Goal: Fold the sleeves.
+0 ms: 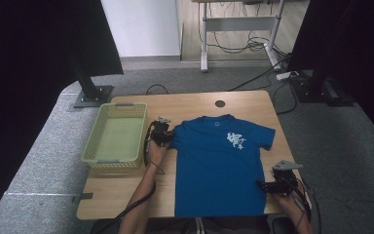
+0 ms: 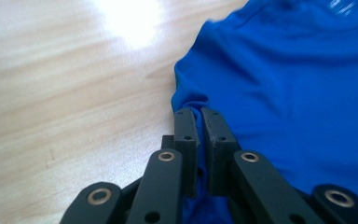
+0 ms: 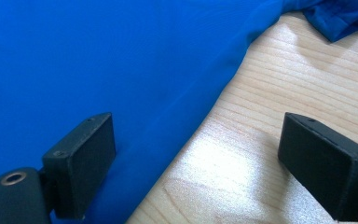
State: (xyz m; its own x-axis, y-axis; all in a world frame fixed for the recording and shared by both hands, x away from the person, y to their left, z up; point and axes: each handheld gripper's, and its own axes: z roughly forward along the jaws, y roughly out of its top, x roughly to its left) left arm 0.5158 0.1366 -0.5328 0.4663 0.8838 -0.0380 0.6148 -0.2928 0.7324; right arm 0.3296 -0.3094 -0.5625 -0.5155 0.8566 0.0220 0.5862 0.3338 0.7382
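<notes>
Your tabletop (image 1: pixel 126 195) holds the blue shirt (image 1: pixel 219 165) flat in the middle of the frame, ready for folding. Your left gripper (image 2: pixel 198 112) pinches its sleeve edge. Your right gripper (image 3: pixel 196 149) waits spread wide over its side edge.

From my remote seat this looks like a lab or recording studio rather than a home. My wooden table (image 1: pixel 126 195) stands on grey carpet (image 1: pixel 39 161), flanked by black curtains (image 1: pixel 24 73) and black stand bases (image 1: pixel 93 96). Behind it, a white height-adjustable desk frame (image 1: pixel 238 24) has loose cables (image 1: pixel 246 45) and a power strip (image 1: pixel 287 75) on the floor.
</notes>
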